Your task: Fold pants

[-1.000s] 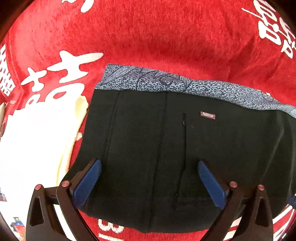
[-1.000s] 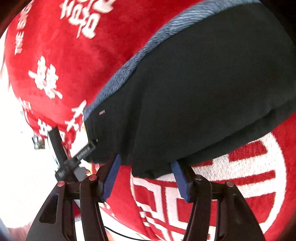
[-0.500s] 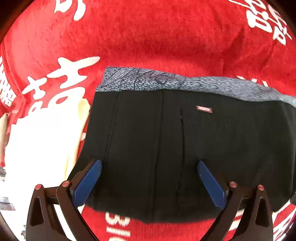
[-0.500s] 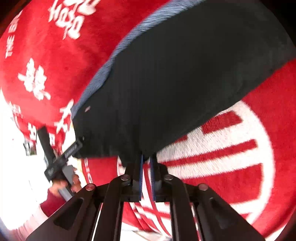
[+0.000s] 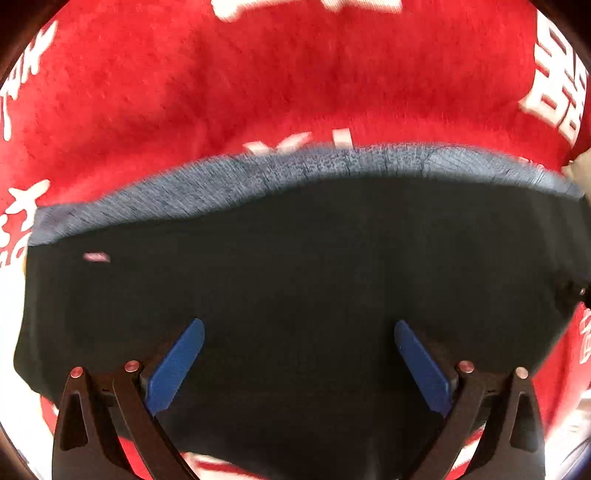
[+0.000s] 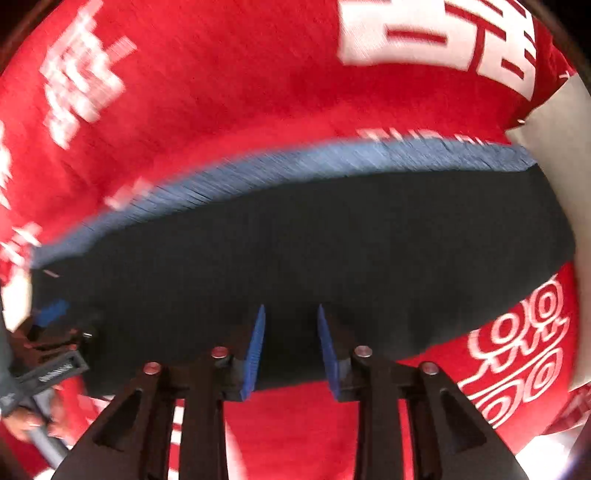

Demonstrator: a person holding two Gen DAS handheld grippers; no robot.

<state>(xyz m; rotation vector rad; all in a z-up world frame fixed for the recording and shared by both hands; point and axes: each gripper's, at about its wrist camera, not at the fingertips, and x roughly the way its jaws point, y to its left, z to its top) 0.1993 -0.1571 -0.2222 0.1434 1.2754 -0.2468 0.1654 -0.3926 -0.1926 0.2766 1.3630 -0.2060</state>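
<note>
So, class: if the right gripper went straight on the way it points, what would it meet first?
Probably the black pants: the right gripper stands partly open, with the near edge of the folded cloth between its fingers.

left gripper (image 5: 299, 328): jaws wide | right gripper (image 6: 290, 314): jaws parted

White characters on the red blanket (image 6: 258, 92) are too blurred to read.

We take this for a home, though we cannot be sure: a plush red blanket (image 5: 295, 81) with big white Chinese characters (image 6: 436, 33) fills both views, with dark folded pants (image 5: 295, 266) lying on it. Little else of the room shows.
</note>
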